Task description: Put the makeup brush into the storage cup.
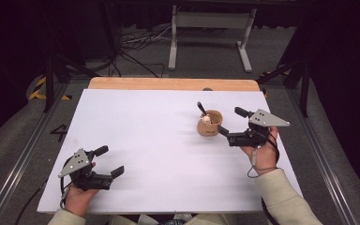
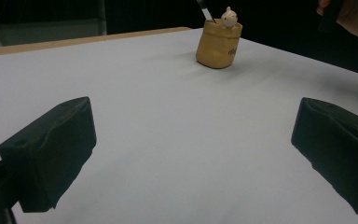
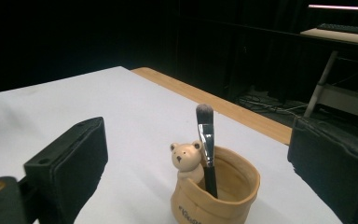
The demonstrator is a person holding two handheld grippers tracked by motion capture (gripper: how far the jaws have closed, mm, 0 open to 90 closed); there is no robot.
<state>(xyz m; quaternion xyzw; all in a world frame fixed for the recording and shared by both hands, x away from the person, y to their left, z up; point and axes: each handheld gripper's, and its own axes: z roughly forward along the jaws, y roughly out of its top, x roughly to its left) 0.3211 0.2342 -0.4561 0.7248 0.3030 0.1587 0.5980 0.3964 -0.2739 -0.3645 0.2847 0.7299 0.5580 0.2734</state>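
We locate the tan holder [image 1: 209, 124] upright on the white table [image 1: 159, 140], toward its far right part; a small bear figure [image 3: 186, 158] sits on the holder's rim, and a black brush [image 3: 206, 144] stands inside the holder, bristles up, just beside the bear. Our right gripper [image 1: 233, 123] hovers just to the right of the holder; its jaws stand wide apart and grip nothing, framing the holder without contact. Our left gripper [image 1: 110, 161] is well apart from the holder, at the near left of the table; its jaws are likewise spread wide and empty.
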